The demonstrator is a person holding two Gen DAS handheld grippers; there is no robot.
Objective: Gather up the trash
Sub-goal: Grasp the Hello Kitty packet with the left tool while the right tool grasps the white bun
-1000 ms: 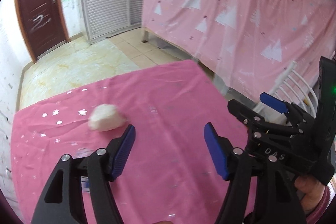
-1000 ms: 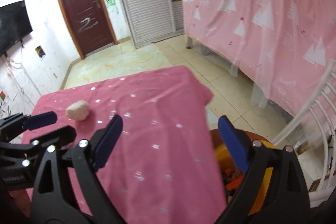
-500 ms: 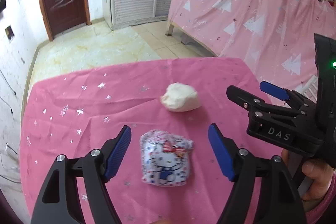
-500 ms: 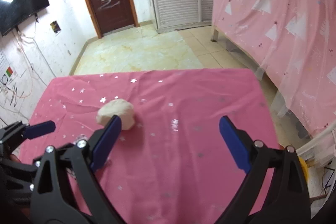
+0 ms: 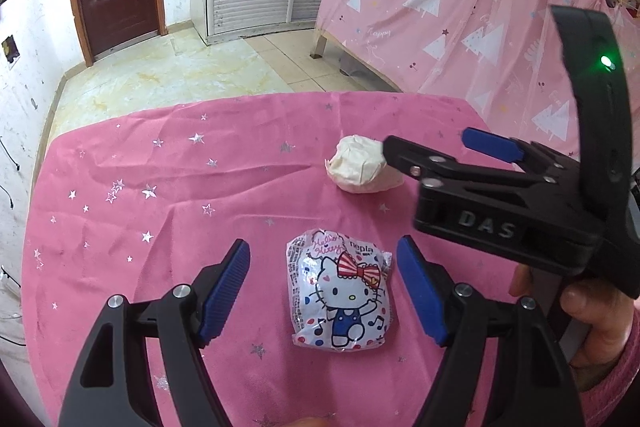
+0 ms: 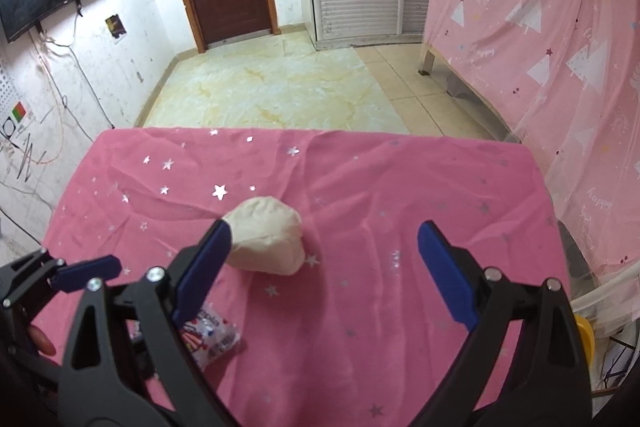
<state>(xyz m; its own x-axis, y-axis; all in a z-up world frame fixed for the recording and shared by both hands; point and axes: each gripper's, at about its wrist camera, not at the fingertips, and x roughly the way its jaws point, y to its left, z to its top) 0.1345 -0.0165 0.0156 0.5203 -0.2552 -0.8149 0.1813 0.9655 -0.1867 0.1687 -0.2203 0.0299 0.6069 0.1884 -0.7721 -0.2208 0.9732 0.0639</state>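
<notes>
Left wrist view: left gripper (image 5: 323,287) over pink starred cloth (image 5: 160,195), jaws spread, just widened; packet (image 5: 340,293) lies between pads, untouched. Packet: crinkled clear plastic, cartoon cat print, red striped bow, coloured dots. Beyond it, crumpled off-white wad (image 5: 362,171) on cloth. Right gripper (image 6: 324,271) jaws wide apart, wad just beside left pad, not pinched.

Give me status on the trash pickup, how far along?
Nothing looks collected yet. The cartoon-printed plastic tissue pack and the crumpled white paper ball both lie on the pink star-print tablecloth. The left claw is open astride the pack, pads not touching. The right claw is open by the ball, empty. Both grabs and drops are left.
</notes>
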